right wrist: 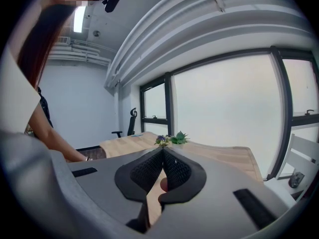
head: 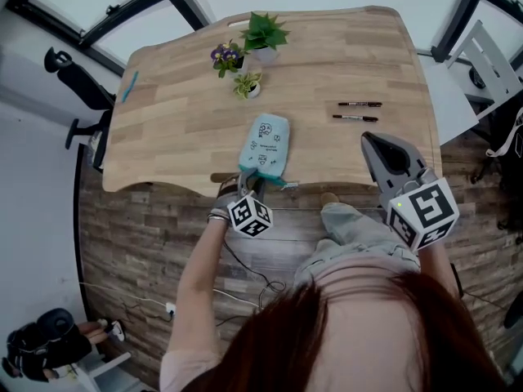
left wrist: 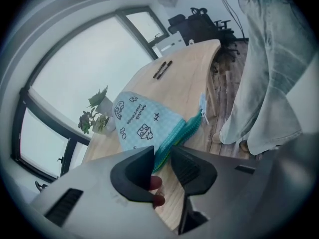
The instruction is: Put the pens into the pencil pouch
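Small potted plants [head: 264, 35] toward the far edge of a wooden table [head: 180, 129], black office chair [head: 78, 80] beyond

Bare worktop [head: 315, 141] lies open between the pencil pouch [head: 265, 144] and the two pens [head: 359, 104]. Three potted plants [head: 263, 33] crowd the far edge behind the pouch; the left stretch offers free passage.

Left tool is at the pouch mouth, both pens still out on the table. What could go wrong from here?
1. The pouch lies at the near edge of the table, and the left tool stands open around its teal mouth, not clamped; a pull could slide it off.
2. The pens lie close together; the shut right tool may knock one away while taking the other.
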`<state>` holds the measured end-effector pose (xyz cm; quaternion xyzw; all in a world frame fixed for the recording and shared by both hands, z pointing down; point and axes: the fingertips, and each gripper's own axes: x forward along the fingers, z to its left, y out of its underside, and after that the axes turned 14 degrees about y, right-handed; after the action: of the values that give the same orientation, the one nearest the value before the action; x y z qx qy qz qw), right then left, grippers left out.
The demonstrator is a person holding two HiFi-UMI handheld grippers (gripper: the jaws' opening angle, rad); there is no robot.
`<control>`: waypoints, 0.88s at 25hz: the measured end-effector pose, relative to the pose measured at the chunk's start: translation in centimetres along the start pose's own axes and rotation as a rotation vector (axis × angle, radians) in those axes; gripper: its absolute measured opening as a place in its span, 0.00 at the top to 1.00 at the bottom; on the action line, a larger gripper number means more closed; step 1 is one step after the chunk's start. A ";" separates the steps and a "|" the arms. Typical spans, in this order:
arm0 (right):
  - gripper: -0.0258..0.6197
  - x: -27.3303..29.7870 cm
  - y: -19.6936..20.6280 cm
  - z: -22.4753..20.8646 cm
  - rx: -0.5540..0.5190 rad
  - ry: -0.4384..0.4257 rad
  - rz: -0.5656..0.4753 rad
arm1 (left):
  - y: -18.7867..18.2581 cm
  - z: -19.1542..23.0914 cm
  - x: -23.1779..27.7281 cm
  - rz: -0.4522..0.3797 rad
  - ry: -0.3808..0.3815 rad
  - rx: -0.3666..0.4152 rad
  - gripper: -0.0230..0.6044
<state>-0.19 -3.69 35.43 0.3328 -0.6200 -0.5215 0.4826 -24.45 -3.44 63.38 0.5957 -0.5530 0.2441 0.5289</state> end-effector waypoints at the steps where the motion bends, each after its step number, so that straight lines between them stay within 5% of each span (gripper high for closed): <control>1: 0.96 0.0 0.0 -0.2 0.002 0.003 -0.001 | -0.4 0.2 -0.1 -0.009 -0.002 -0.003 0.82; 8: 0.96 0.5 0.1 -0.8 0.013 0.012 0.005 | -3.5 0.7 -1.1 -0.064 0.046 -0.119 0.93; 15: 0.96 1.4 -0.1 -2.1 0.051 0.006 0.001 | -8.2 2.3 -3.3 -0.218 0.219 -0.590 0.94; 22: 0.96 2.9 -0.2 -5.2 0.073 0.029 -0.010 | -14.0 5.1 -5.4 -0.426 0.383 -0.946 0.94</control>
<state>3.80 -8.06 35.87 0.3610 -0.6298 -0.4962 0.4762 -14.52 -8.27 51.98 0.3368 -0.3634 -0.0396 0.8677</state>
